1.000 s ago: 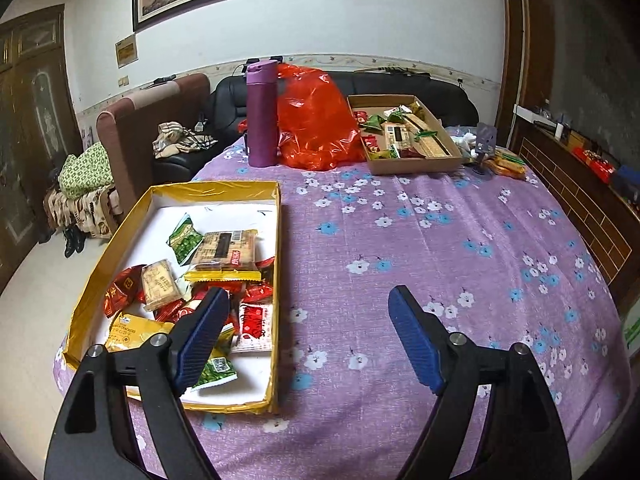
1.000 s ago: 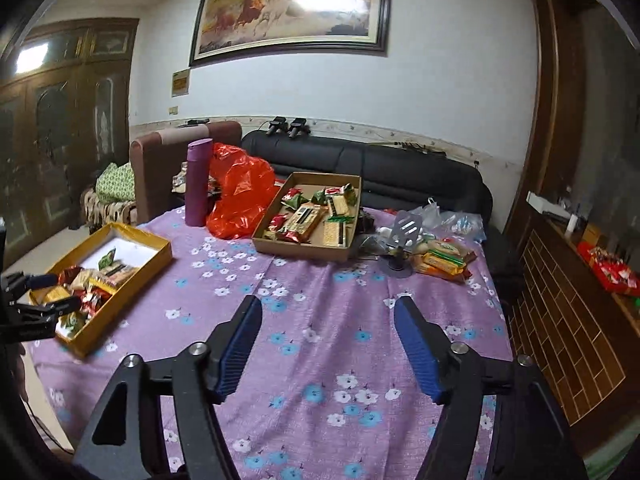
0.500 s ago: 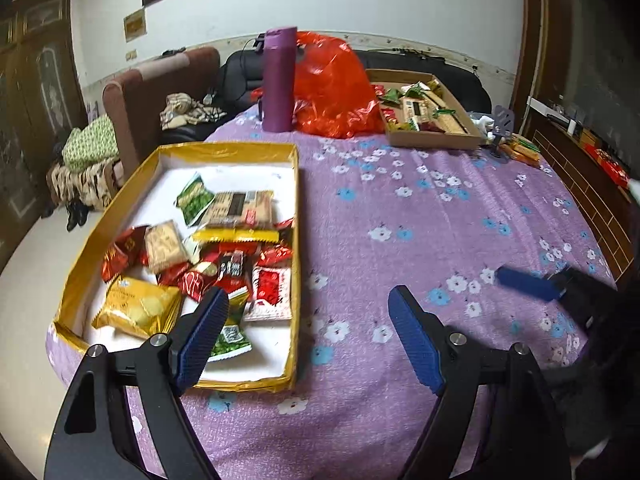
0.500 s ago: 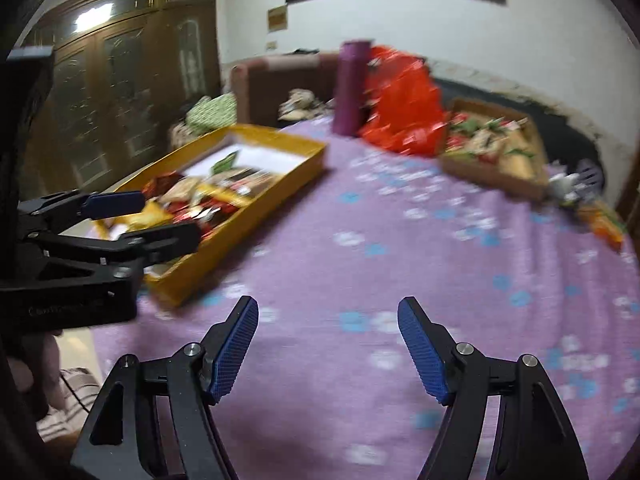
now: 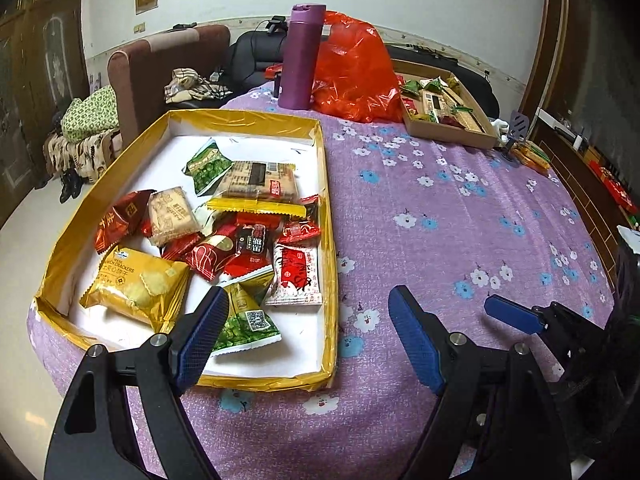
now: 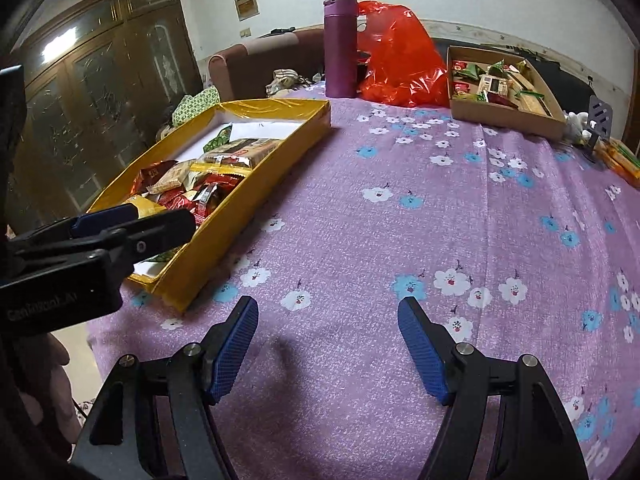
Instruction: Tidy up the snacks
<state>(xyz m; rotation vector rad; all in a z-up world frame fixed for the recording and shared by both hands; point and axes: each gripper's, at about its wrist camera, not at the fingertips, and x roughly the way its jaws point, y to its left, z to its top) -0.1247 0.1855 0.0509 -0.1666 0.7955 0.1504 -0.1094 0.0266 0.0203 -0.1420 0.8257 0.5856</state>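
A gold cardboard box (image 5: 326, 200) lies at the table's left front and holds several snack packets. Among them are a yellow cracker packet (image 5: 136, 284), a green triangular packet (image 5: 244, 320) and a red-and-white packet (image 5: 296, 276). My left gripper (image 5: 307, 296) hangs open over the box's near right corner, with nothing between its pads. A brown cardboard box (image 6: 508, 116) with several more snacks sits at the far right. My right gripper (image 6: 327, 308) stands open and empty low over the bare purple cloth, right of the gold box (image 6: 240, 200).
A purple bottle (image 5: 302, 56) and a red plastic bag (image 5: 356, 72) stand at the table's far edge, between the two boxes. A grey phone stand (image 6: 598, 120) and orange packets (image 6: 620, 160) lie at the far right. A sofa and an armchair are behind the table.
My left gripper has sunk closer to the gold box. My right gripper has swung left and down from facing the far brown box, and now shows in the left wrist view.
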